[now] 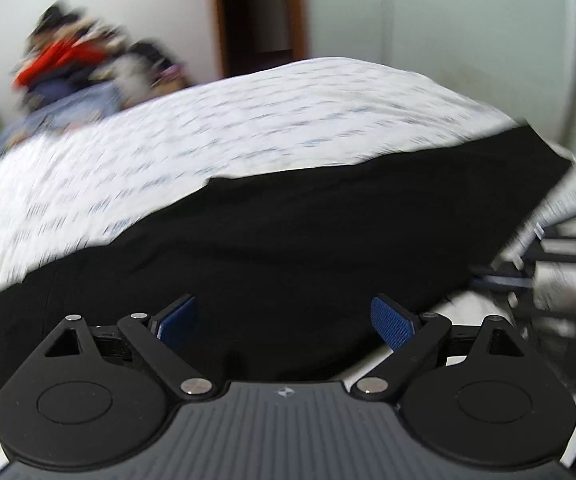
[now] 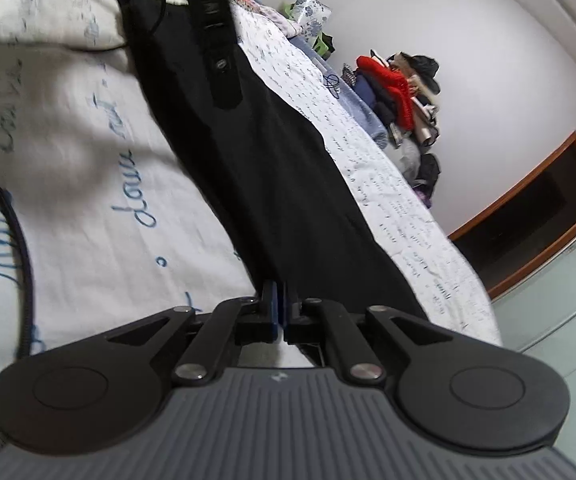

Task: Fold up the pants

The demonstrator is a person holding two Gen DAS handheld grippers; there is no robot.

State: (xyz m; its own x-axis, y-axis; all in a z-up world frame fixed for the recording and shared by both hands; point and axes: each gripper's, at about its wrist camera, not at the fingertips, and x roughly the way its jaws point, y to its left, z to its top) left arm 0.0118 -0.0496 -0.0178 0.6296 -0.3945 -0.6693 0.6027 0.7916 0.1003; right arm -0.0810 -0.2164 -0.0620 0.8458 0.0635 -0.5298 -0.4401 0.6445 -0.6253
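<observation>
Spread wide, my left claw (image 1: pixel 285 322) holds nothing: its two blue pads (image 1: pixel 392 327) stand well apart, and between them lies the black pants (image 1: pixel 288 240) fabric, with neither pad visibly pinching it. That view is smeared with blur, so I cannot tell whether the pads touch the cloth below.

My right claw (image 2: pixel 279 306) is clenched, its pads pressed together on an edge of the pants (image 2: pixel 271 176), at the near end of the garment.

The pants lie stretched in a long dark strip across the bed (image 2: pixel 99 184), on a white sheet printed with blue handwriting. From my right claw the strip runs away toward the far end of the bed, where the body of my left claw (image 2: pixel 211 28) sits over it. From the left view, the far long edge of the pants runs diagonally against the sheet, and one corner (image 1: pixel 544 148) comes to a point near the bed's right edge, with my right claw (image 1: pixel 548 276) blurred just below it.

Bare sheet lies open on both sides of the strip. A dark cable (image 2: pixel 19 248) curves over the sheet on the left. A pile of clothes (image 2: pixel 400 96) sits against the white wall beyond the bed, well apart from the pants, and a brown wooden frame (image 2: pixel 536 208) stands past the bed's edge.
</observation>
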